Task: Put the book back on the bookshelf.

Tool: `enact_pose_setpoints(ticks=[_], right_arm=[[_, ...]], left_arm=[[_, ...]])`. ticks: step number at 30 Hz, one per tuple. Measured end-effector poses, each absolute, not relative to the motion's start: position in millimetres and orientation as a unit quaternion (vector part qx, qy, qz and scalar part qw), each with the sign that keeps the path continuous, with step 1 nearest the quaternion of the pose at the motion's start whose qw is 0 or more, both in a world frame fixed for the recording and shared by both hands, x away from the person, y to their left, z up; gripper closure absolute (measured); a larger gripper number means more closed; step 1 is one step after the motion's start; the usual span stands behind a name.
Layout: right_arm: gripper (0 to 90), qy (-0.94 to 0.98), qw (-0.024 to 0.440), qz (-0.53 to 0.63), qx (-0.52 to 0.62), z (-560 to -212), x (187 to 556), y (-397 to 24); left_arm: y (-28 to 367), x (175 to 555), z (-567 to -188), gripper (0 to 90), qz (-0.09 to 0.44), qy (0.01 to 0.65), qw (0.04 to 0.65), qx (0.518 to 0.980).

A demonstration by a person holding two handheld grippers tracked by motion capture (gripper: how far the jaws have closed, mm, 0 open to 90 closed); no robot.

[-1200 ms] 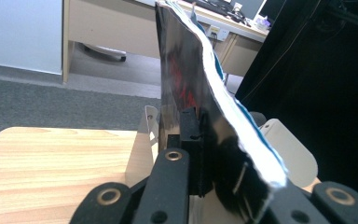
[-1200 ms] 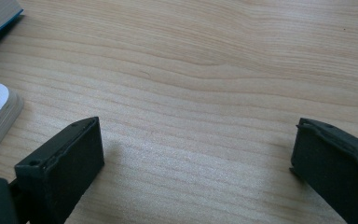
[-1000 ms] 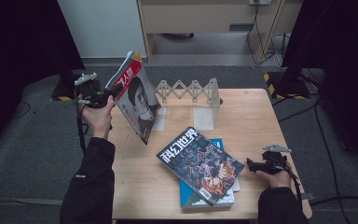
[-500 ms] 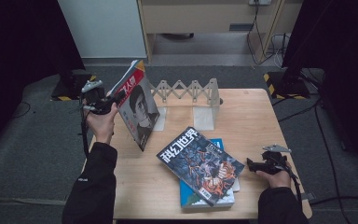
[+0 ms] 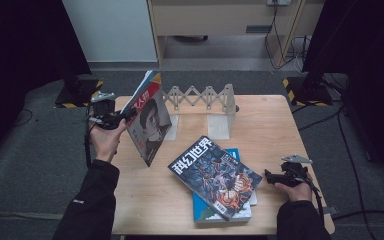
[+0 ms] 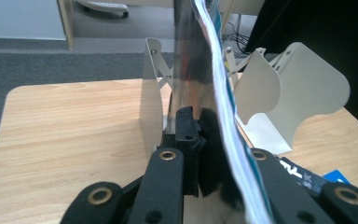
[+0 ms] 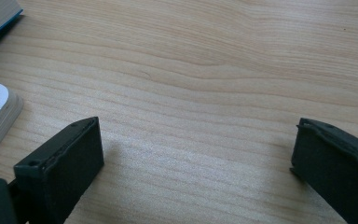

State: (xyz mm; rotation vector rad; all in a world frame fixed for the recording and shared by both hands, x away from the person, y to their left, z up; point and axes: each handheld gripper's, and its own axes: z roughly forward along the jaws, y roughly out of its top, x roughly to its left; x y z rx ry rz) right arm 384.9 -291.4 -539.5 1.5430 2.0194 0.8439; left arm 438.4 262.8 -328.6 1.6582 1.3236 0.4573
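The left gripper (image 5: pixel 122 117) clamps a magazine (image 5: pixel 149 117) by its edge – its jaws have just been opening a little – and holds it upright beside the folding rack (image 5: pixel 207 102). The right gripper (image 5: pixel 275 176) rests on the table (image 5: pixel 265 125) with jaws wide apart, holding nothing, just beside the stacked books (image 5: pixel 215 177).

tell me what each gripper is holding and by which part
The left gripper clamps the red-covered magazine at its left edge, upright by the beige folding rack. The right gripper is open, holding nothing.
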Motion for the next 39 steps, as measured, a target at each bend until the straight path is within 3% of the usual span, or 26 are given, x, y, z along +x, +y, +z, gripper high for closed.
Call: enact_pose_setpoints(ticks=[7,10,20,39], right_arm=[[2.2,0.734,0.23,0.307,0.561,-540,385,-291],[2.2,0.734,0.23,0.307,0.561,-539,385,-291],[2.2,0.734,0.23,0.307,0.561,-540,385,-291],[1.9,0.733,0.231,0.307,0.562,-540,385,-291]], left_arm=[[252,457,-320,75.9,0.175,0.556,0.415,0.699],[250,460,-319,84.5,0.191,0.564,0.398,0.698],[238,461,-321,86.2,0.266,0.571,0.408,0.661],[214,484,-328,86.1,0.32,0.59,0.38,0.637]])
